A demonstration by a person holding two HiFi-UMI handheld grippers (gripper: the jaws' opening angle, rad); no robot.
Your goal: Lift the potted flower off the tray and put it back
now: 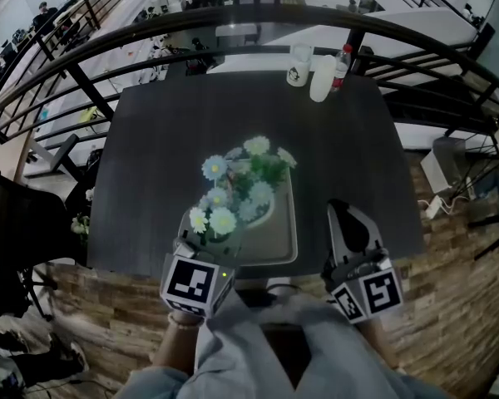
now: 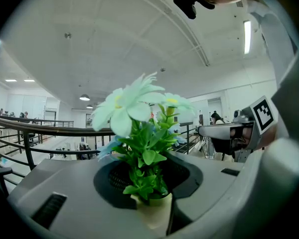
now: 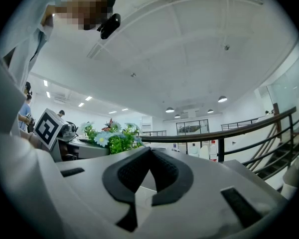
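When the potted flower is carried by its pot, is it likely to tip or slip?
Probably top-heavy: the potted flower has tall stems and wide blooms over a small pot, so it may tip when set down. The left gripper clamps only that smooth pot, so it might slip.

A dark grey square table (image 1: 150,140) lies beneath and ahead of the left gripper (image 1: 206,238) and the right gripper (image 1: 349,214). At its far edge, well ahead of the right gripper, three things stand close together: a white mug with a dark print (image 1: 298,65), a taller plain white cup (image 1: 322,78) and a clear plastic bottle with a red band (image 1: 341,66). A curved black metal railing (image 1: 233,19) runs beyond them. Well left of the left gripper stands a black office chair (image 1: 17,214). Right of the right gripper, on the brown wood-pattern floor (image 1: 449,306), sit a white box (image 1: 443,163) and a white power strip (image 1: 433,208).
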